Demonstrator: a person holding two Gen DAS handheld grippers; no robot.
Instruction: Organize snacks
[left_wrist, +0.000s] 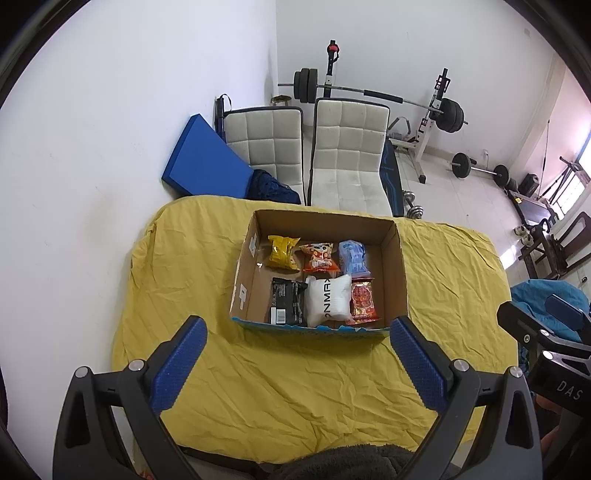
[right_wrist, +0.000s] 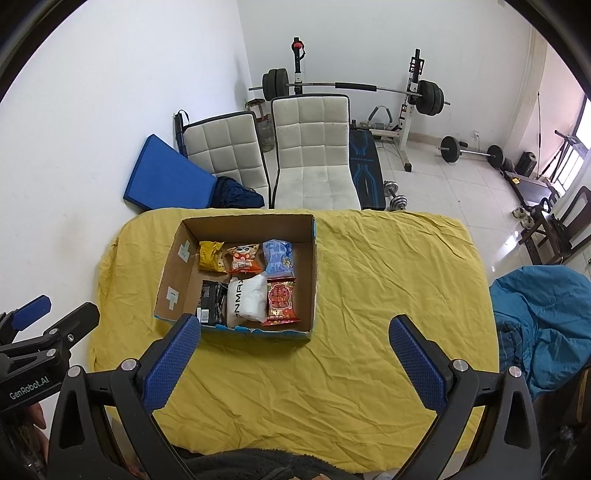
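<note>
An open cardboard box (left_wrist: 397, 266) (right_wrist: 181, 258) stands on the yellow-covered table (left_wrist: 288, 387) (right_wrist: 388, 288). Inside lie several snack packets in two rows: a yellow packet (left_wrist: 282, 252) (right_wrist: 211, 255), an orange one (left_wrist: 319, 257) (right_wrist: 242, 259), a blue one (left_wrist: 352, 257) (right_wrist: 277, 257), a black one (left_wrist: 288, 301) (right_wrist: 211, 301), a white pouch (left_wrist: 329, 302) (right_wrist: 246, 302) and a red one (left_wrist: 364, 301) (right_wrist: 281, 301). My left gripper (left_wrist: 298, 336) hovers open just short of the box's near wall, empty. My right gripper (right_wrist: 295, 334) hovers open, empty, near the box's near right corner.
Two white padded chairs (left_wrist: 347, 158) (right_wrist: 314, 155) stand behind the table, with a blue mat (left_wrist: 205, 157) against the wall. A barbell rack (right_wrist: 351, 88) and dumbbells stand farther back. A blue garment (right_wrist: 543, 317) lies to the table's right.
</note>
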